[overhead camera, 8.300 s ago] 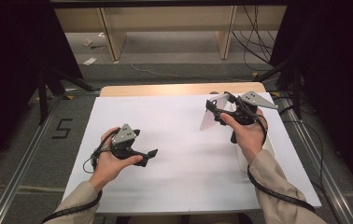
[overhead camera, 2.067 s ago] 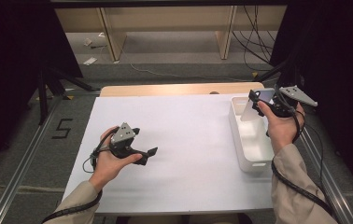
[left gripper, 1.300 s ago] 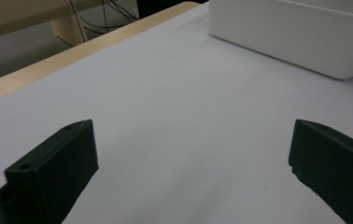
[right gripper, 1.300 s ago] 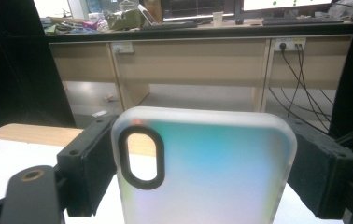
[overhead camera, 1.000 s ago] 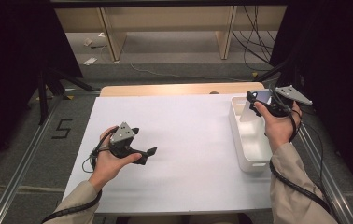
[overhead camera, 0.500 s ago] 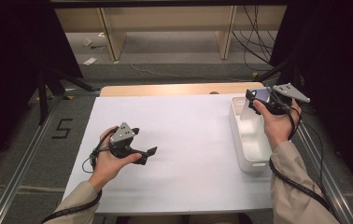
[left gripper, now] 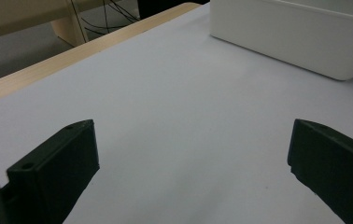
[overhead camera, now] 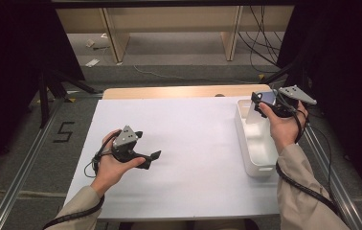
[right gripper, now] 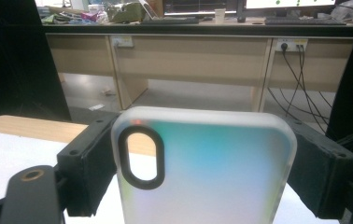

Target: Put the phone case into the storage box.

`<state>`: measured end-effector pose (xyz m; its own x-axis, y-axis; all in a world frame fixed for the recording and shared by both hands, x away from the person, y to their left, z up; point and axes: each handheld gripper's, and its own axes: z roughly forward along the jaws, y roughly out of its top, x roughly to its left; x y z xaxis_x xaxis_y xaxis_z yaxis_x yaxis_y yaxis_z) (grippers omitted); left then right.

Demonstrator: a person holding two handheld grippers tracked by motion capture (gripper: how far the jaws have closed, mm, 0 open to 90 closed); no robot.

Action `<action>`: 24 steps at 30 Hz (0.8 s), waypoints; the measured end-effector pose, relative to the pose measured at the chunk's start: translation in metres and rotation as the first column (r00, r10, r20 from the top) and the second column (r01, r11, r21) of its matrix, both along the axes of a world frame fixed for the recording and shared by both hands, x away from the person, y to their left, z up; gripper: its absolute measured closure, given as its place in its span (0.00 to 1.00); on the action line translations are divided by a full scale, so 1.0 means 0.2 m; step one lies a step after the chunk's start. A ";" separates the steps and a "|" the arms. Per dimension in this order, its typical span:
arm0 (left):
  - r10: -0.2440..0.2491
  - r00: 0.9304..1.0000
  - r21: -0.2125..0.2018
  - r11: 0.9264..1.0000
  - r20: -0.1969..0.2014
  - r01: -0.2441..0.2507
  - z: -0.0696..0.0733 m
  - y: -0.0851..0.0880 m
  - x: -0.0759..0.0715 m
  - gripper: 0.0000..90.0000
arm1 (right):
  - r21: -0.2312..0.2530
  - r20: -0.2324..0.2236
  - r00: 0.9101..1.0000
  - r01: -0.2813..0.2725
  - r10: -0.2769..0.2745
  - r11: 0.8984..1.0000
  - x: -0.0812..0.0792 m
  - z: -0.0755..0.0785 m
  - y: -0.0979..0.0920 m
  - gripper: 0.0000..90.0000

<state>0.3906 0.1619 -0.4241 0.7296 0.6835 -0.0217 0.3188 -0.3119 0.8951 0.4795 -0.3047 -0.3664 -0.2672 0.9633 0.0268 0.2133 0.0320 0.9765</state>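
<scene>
Your left tongs (overhead camera: 148,158) rest spread and empty on the white worktop (overhead camera: 193,143), out of the way. Your right tongs (overhead camera: 260,103) pinch a phone case (right gripper: 202,168) by its edges, upright over the far end of the white bin (overhead camera: 255,153), seemingly ready to drop it in.

A single dark numeral "5" (overhead camera: 64,132) stood on the grey floor (overhead camera: 35,163), to the left of the worktop (overhead camera: 184,143) and just beside the metal rail (overhead camera: 23,184) that ran along it. Bright screens (right gripper: 300,3) on the far desk in the right gripper view carried small marks too blurred to read. No other text, label or brand could be read anywhere.
</scene>
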 end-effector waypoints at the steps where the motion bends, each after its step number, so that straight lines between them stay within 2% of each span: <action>1: 0.001 1.000 -0.001 1.000 0.000 -0.001 0.00 0.00 0.00 0.01 | -0.002 -0.001 1.000 0.001 -0.001 1.000 0.00 0.00 0.00 0.21; 10: 0.002 1.000 -0.004 1.000 0.000 -0.002 0.00 0.00 0.00 0.01 | -0.002 0.009 1.000 -0.002 0.002 1.000 0.02 0.01 0.02 0.21; 24: -0.001 1.000 -0.002 1.000 0.001 0.001 0.00 0.00 0.00 0.01 | -0.005 -0.005 1.000 0.006 -0.006 1.000 0.04 0.01 0.02 0.21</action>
<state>0.3905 0.1618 -0.4238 0.7303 0.6828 -0.0224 0.3180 -0.3107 0.8958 0.4883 -0.3014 -0.3652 -0.2613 0.9650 0.0237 0.2187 0.0352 0.9752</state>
